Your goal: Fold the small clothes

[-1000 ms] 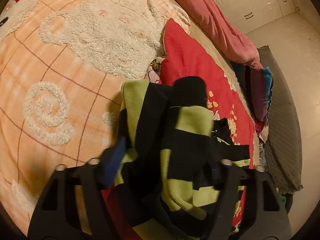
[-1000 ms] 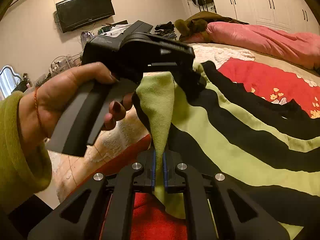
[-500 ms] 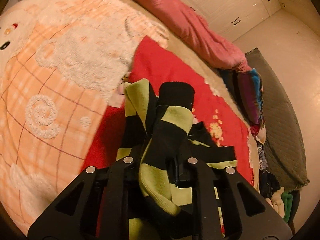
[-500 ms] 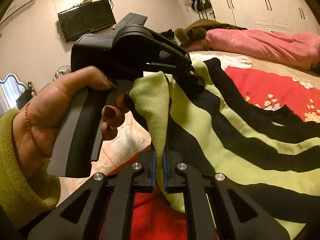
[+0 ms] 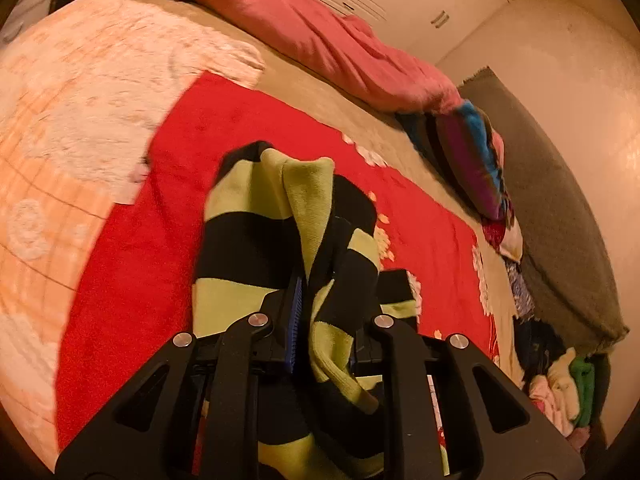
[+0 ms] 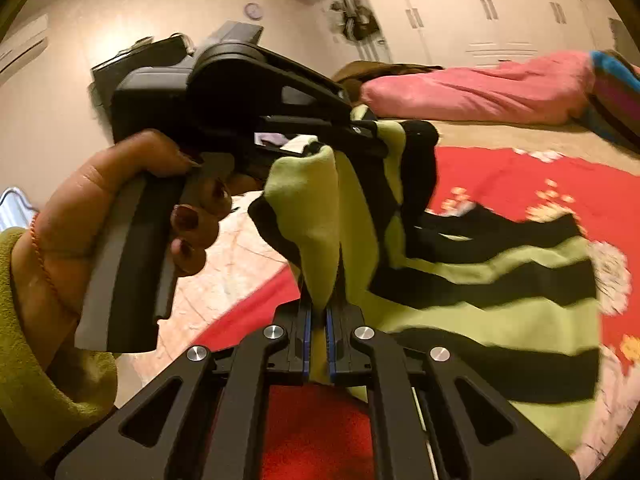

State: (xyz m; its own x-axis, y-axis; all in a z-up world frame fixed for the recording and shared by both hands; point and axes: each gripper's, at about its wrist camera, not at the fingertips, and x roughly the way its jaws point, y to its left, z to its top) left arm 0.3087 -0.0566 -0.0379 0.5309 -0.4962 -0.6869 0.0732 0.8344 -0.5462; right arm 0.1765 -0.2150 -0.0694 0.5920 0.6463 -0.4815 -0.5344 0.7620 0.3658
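A small green-and-black striped sweater [image 5: 256, 240] hangs lifted above a red blanket [image 5: 132, 280] on the bed. My left gripper [image 5: 320, 320] is shut on a bunched fold of it, with cloth draped over the fingers. My right gripper [image 6: 318, 320] is shut on a green edge of the same sweater [image 6: 480, 312], which trails down to the right onto the red blanket [image 6: 520, 172]. The left gripper and the hand holding it show in the right wrist view [image 6: 224, 96], close to the left of the cloth.
An orange and white fluffy blanket [image 5: 60, 120] lies left of the red one. A pink duvet [image 5: 320, 36] and a striped cushion [image 5: 472, 160] lie at the far side. A grey mat [image 5: 560, 216] and a clothes pile [image 5: 568, 384] are on the floor at right.
My left gripper closed on the sweater, and both grippers lifted it and swung it over the red blanket. The sweater now hangs more bunched between them.
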